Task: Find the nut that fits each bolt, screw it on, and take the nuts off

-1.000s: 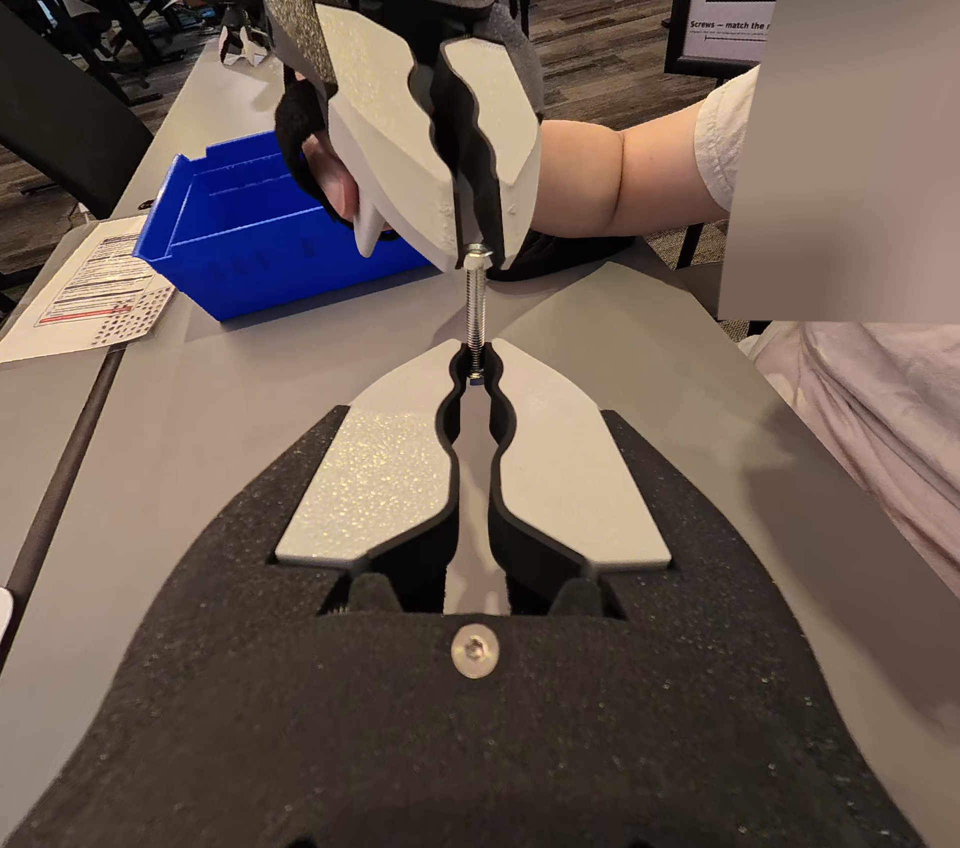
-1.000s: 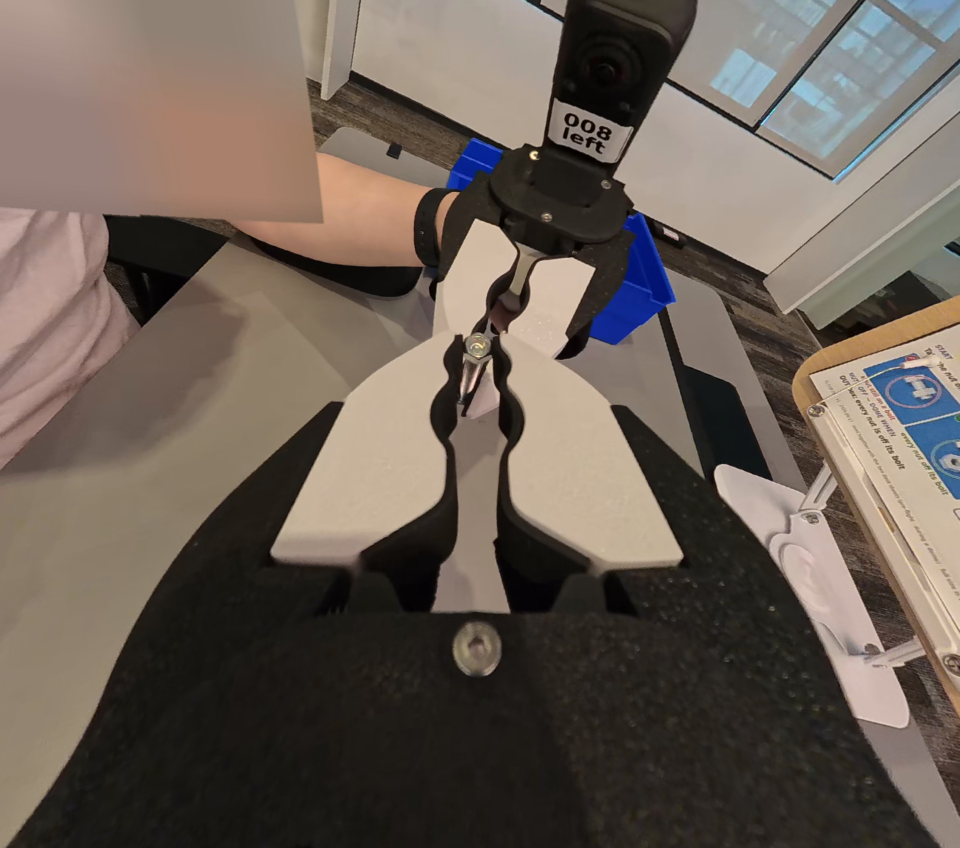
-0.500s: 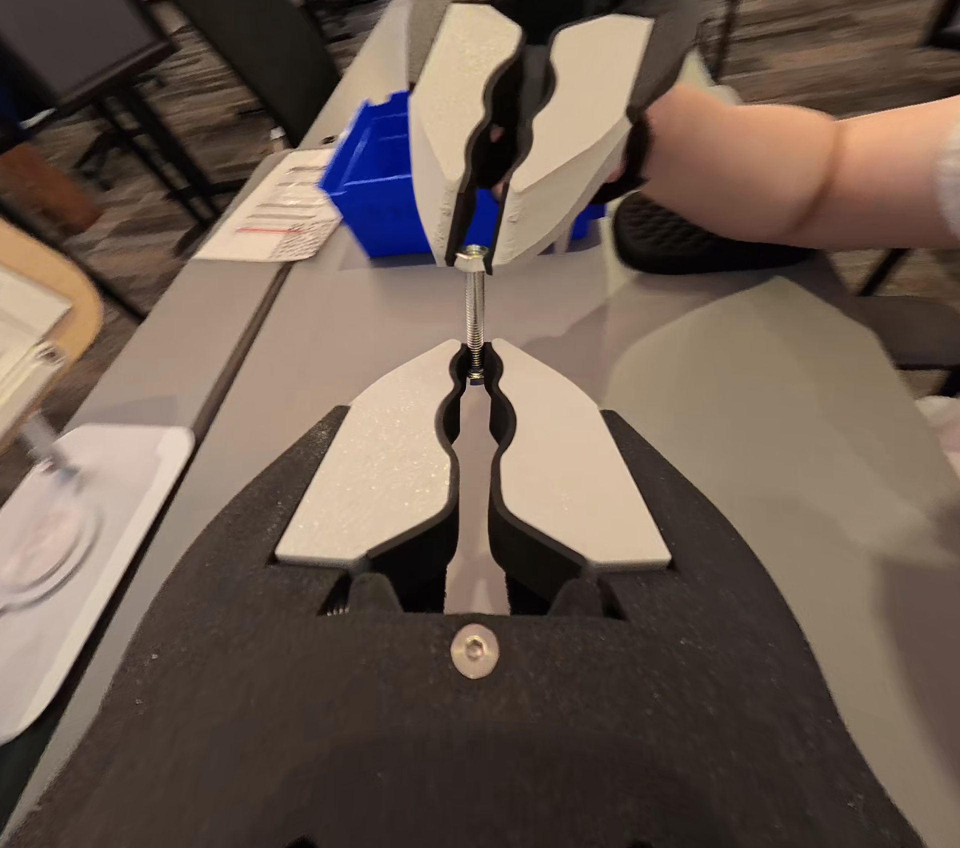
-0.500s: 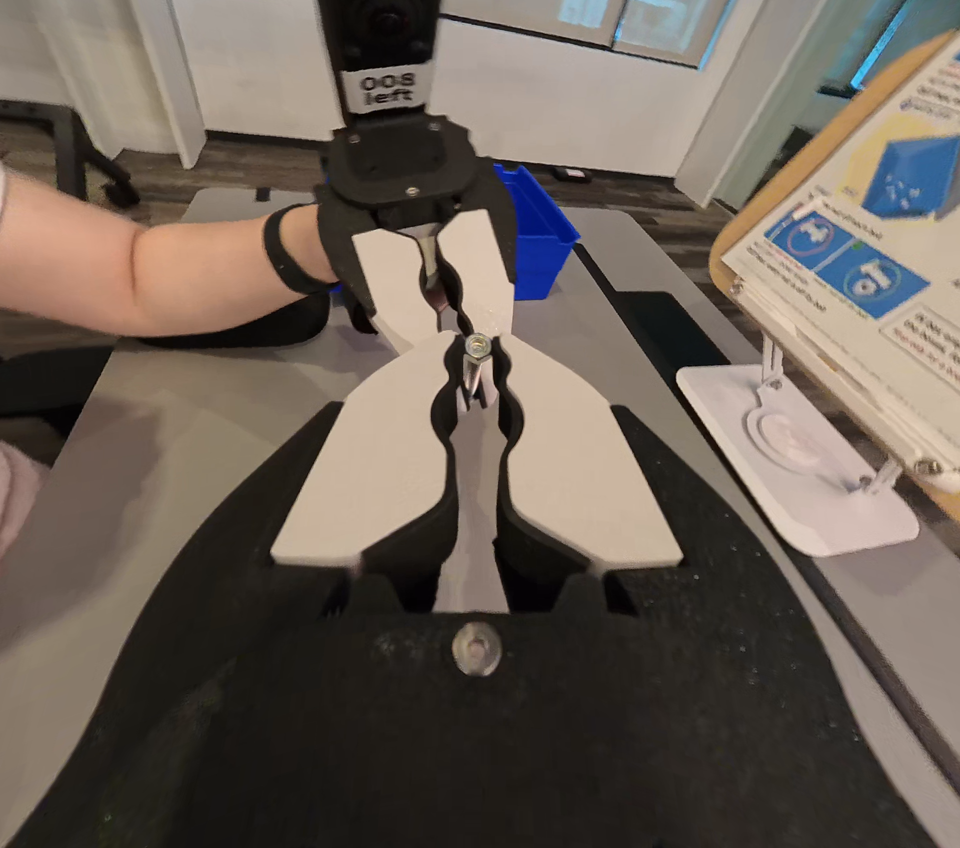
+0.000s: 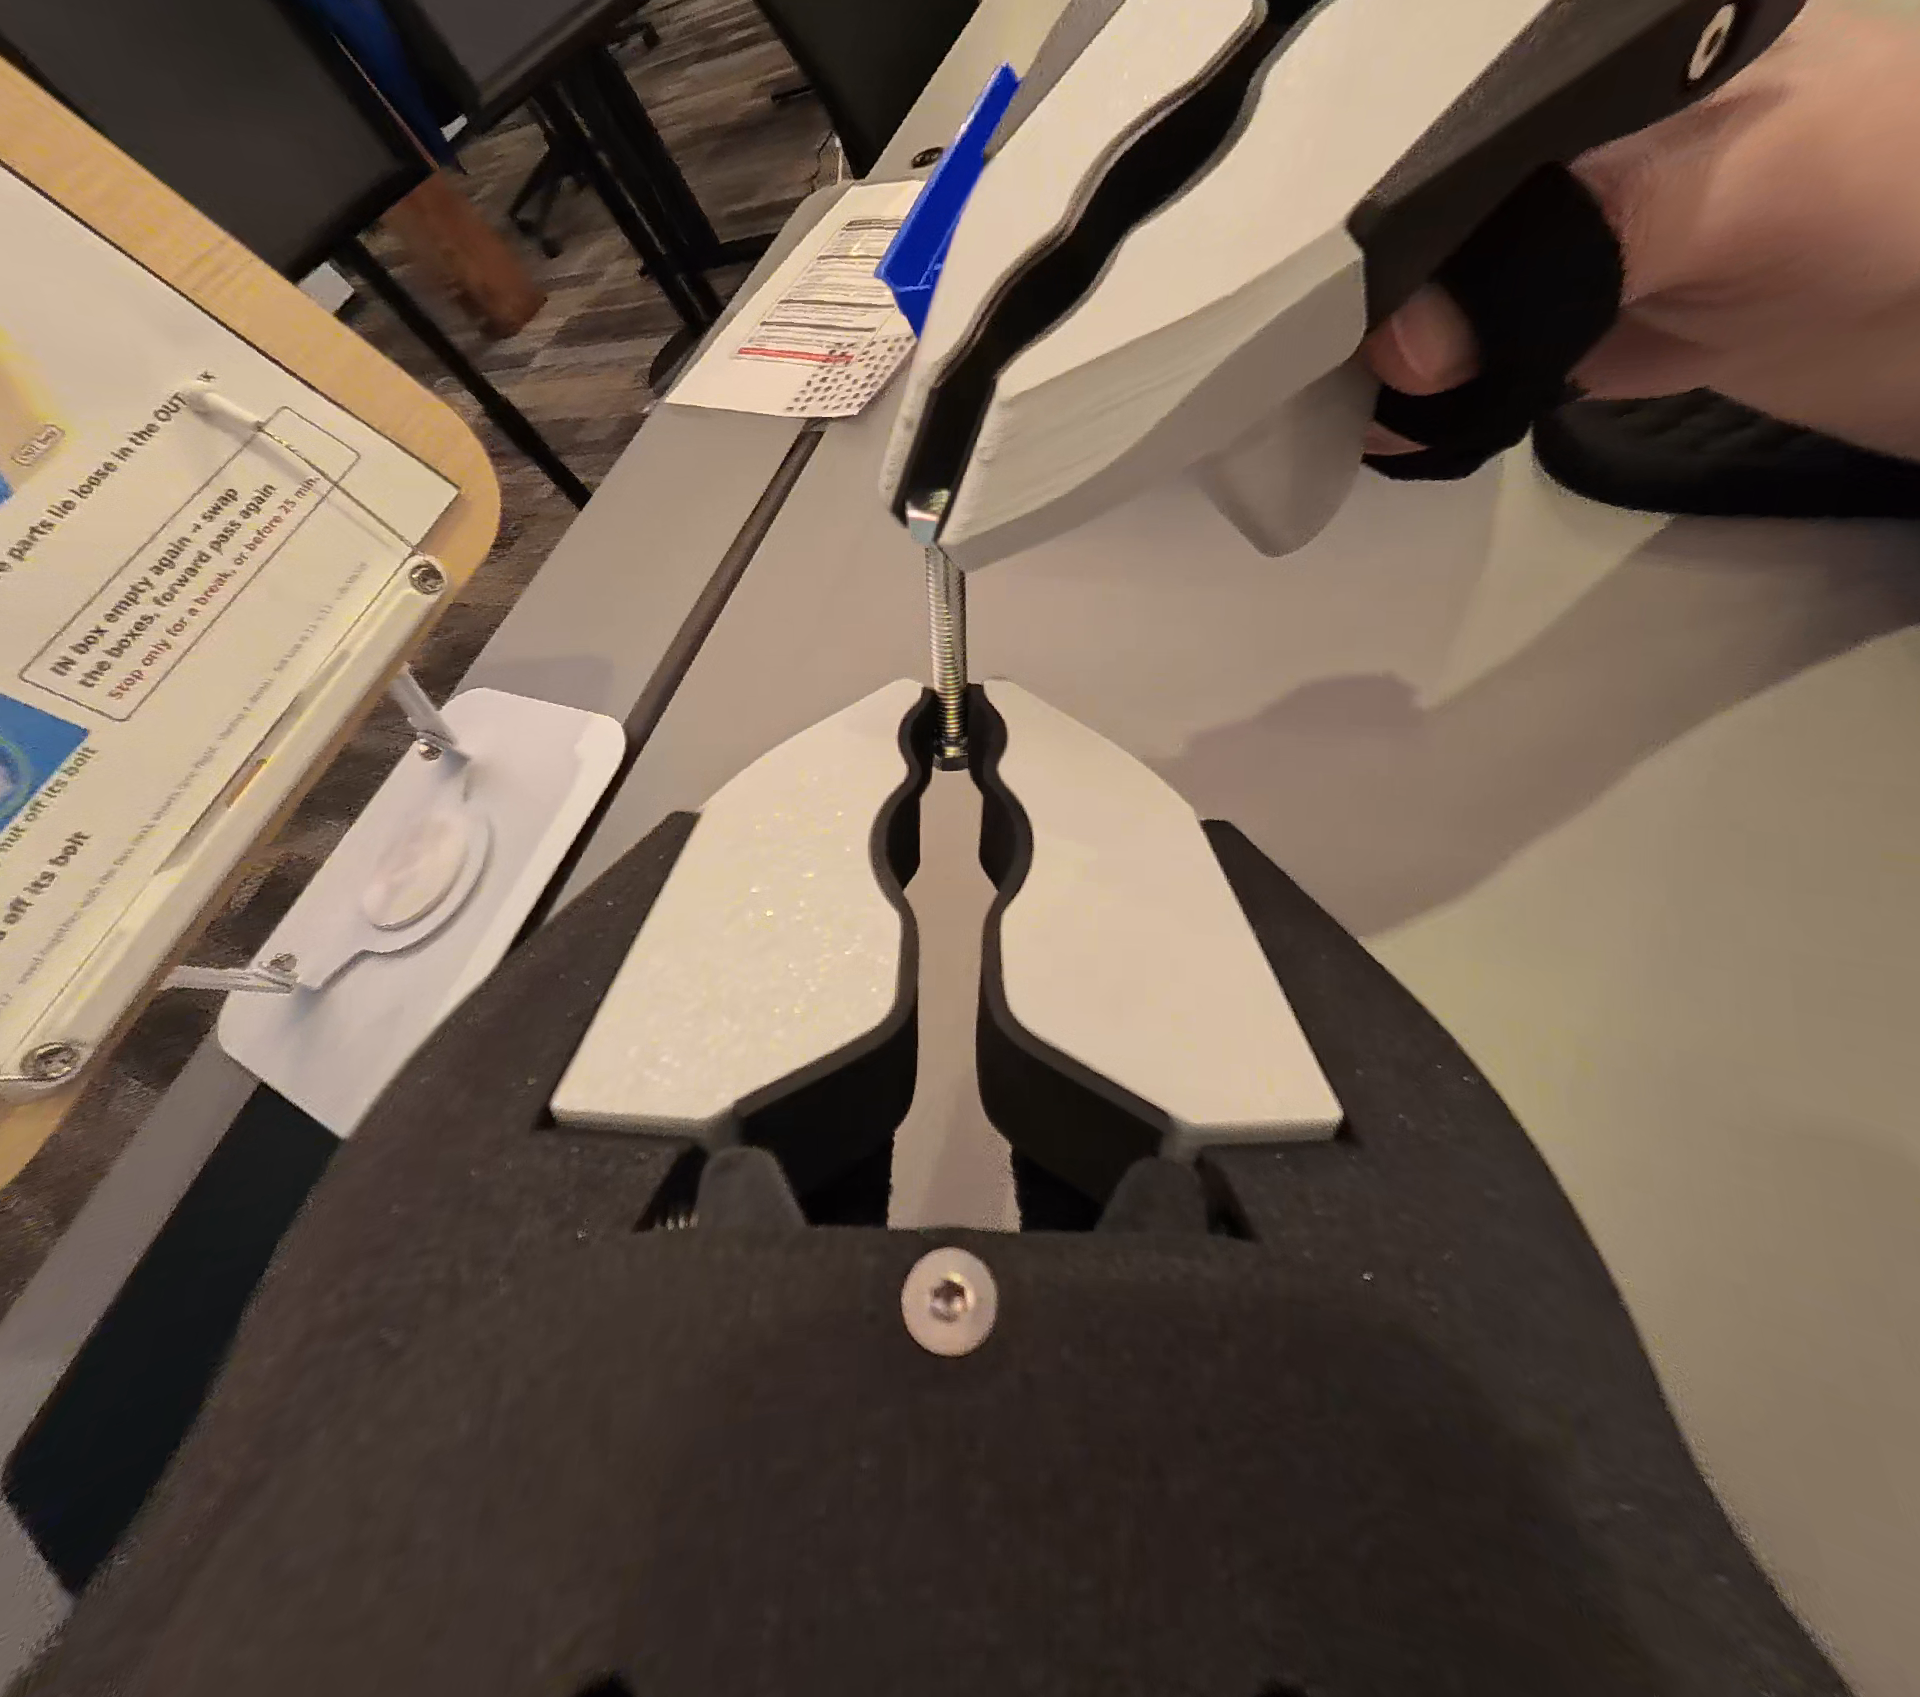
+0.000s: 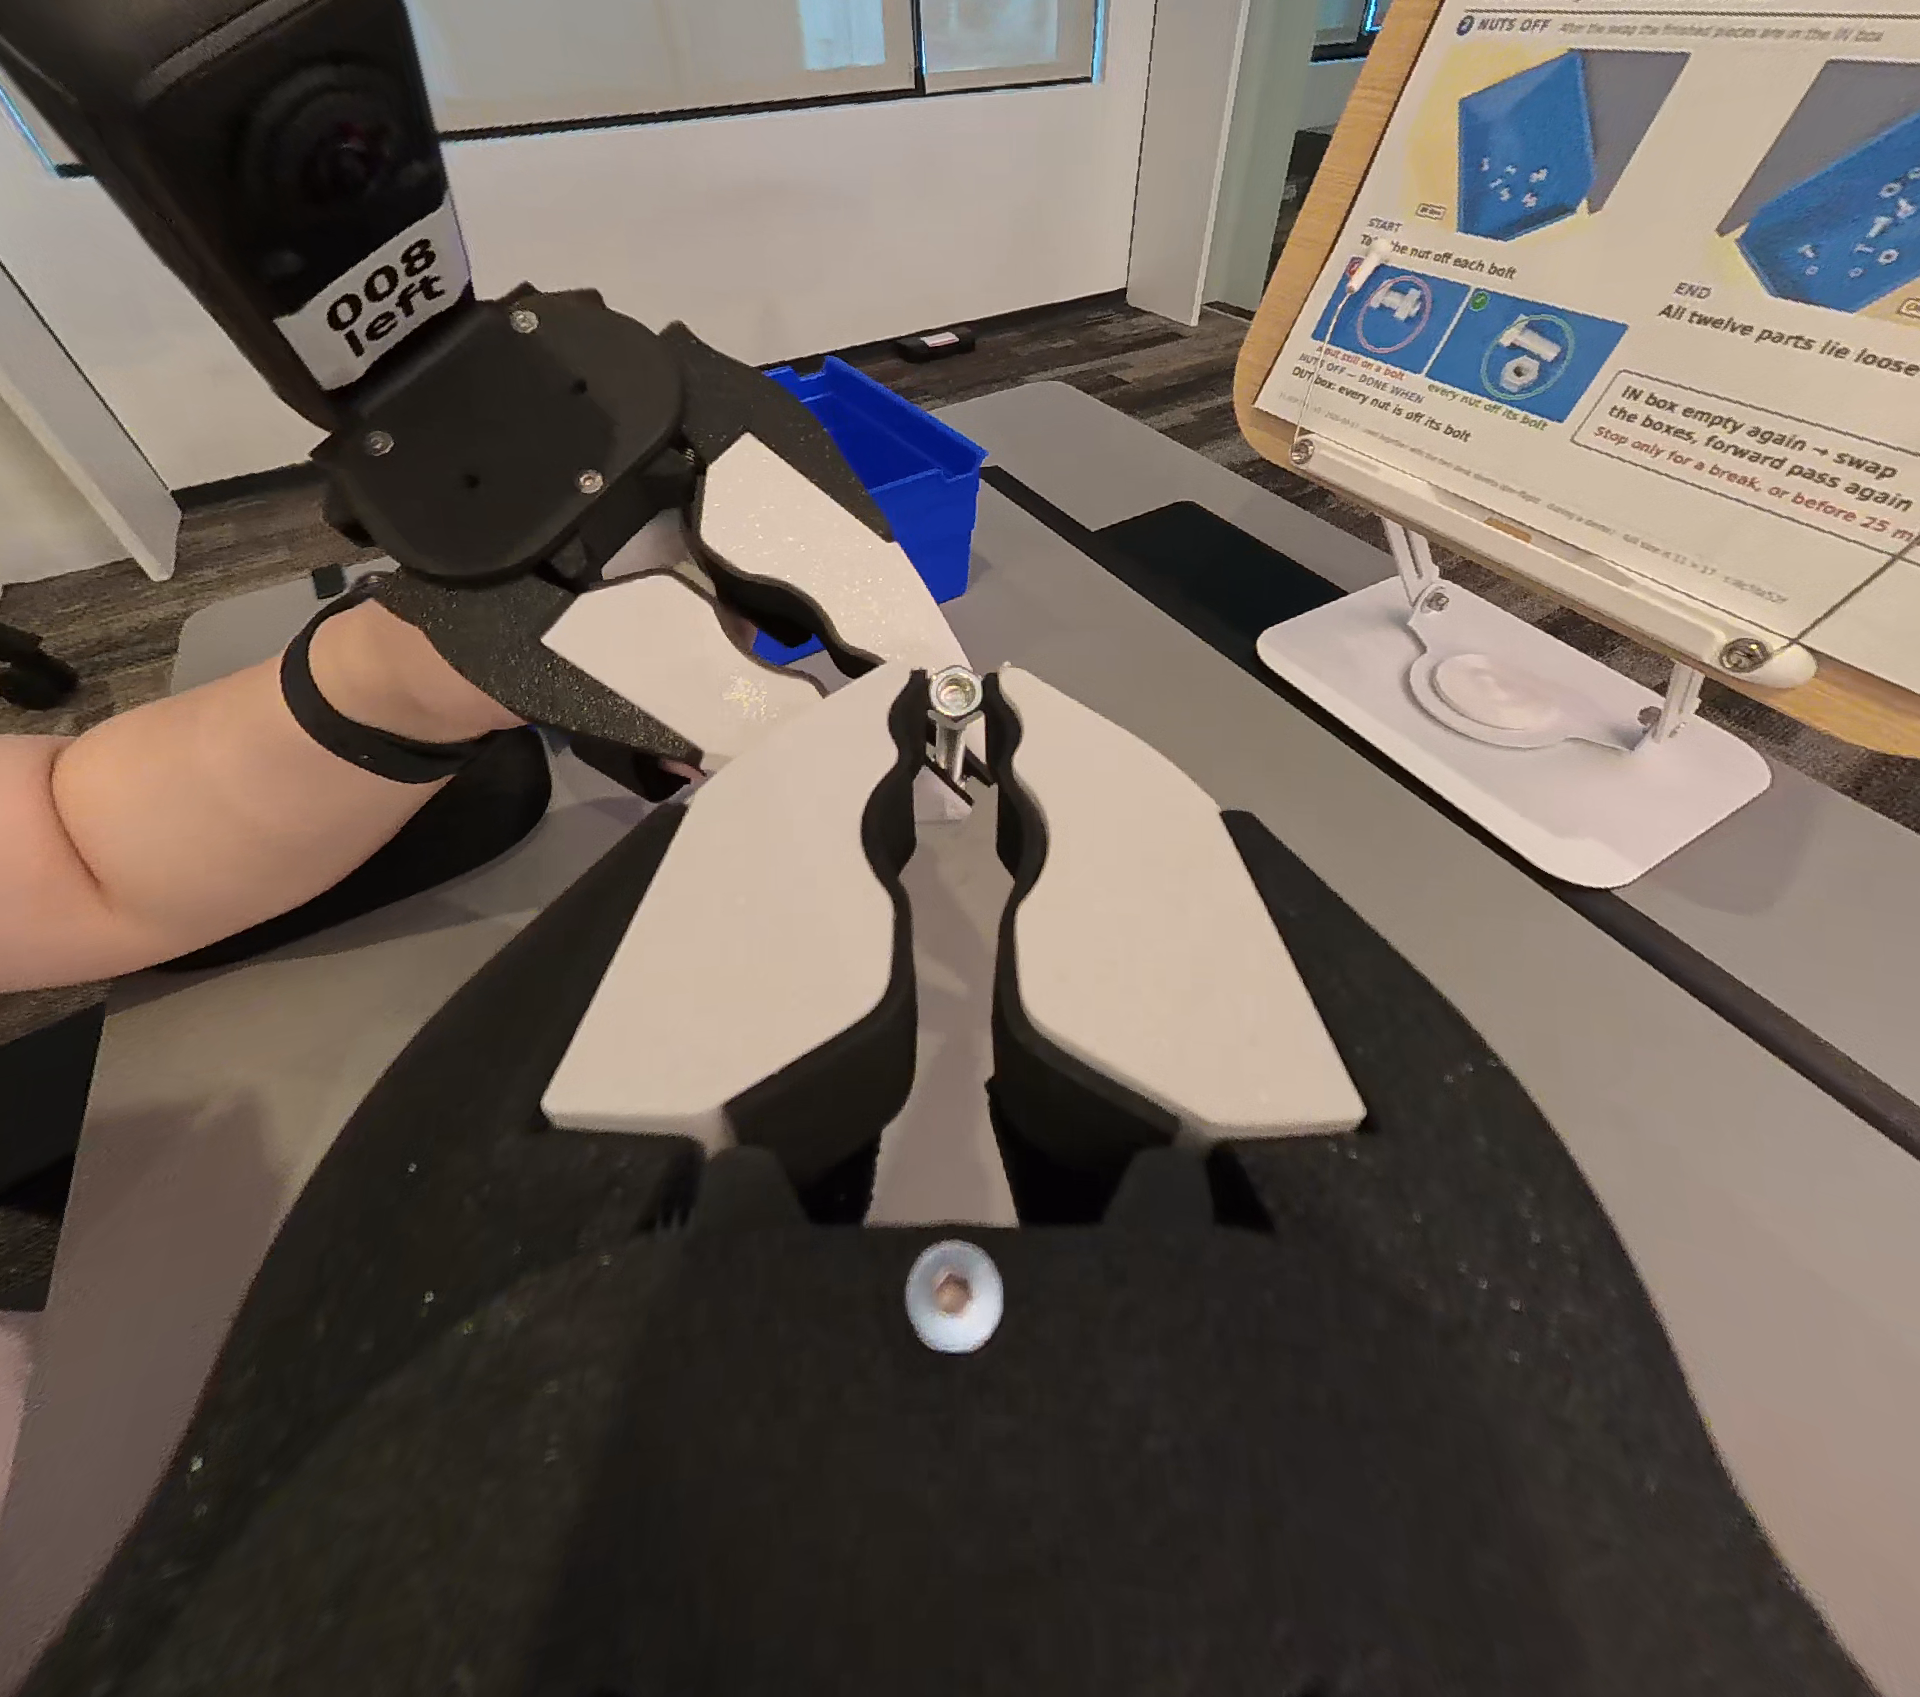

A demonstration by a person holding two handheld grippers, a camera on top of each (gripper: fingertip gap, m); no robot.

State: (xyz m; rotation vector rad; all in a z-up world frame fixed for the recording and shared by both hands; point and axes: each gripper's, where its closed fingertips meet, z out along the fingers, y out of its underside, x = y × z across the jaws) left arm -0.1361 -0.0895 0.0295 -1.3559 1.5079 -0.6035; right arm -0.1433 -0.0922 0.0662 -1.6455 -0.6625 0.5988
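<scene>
A silver bolt [image 5: 948, 619] spans between my two grippers above the grey table [image 5: 1558, 920]. My left gripper [image 5: 951, 691] is shut on a dark nut [image 5: 951, 754] at the bolt's near end. My right gripper [image 5: 920, 496] reaches in from the upper right, held by a hand, and is shut on the bolt's silver head. In the right wrist view my right gripper [image 6: 954, 683] clamps the bolt head [image 6: 954, 697], seen end-on. The left gripper's fingers [image 6: 810, 546] come in from the left, their tips hidden behind mine.
A blue bin [image 6: 894, 463] stands on the table behind the grippers and also shows in the left wrist view [image 5: 940, 234]. An instruction board [image 6: 1621, 193] on a white stand [image 6: 1507, 743] sits beside the table. A paper sheet [image 5: 821, 328] lies by the bin. Black chairs stand beyond. The grippers are tip to tip, or close to it.
Both grippers have kept hold of the bolt. The right gripper has tilted from above the bolt over to the right, and both views have swung toward the instruction board.
</scene>
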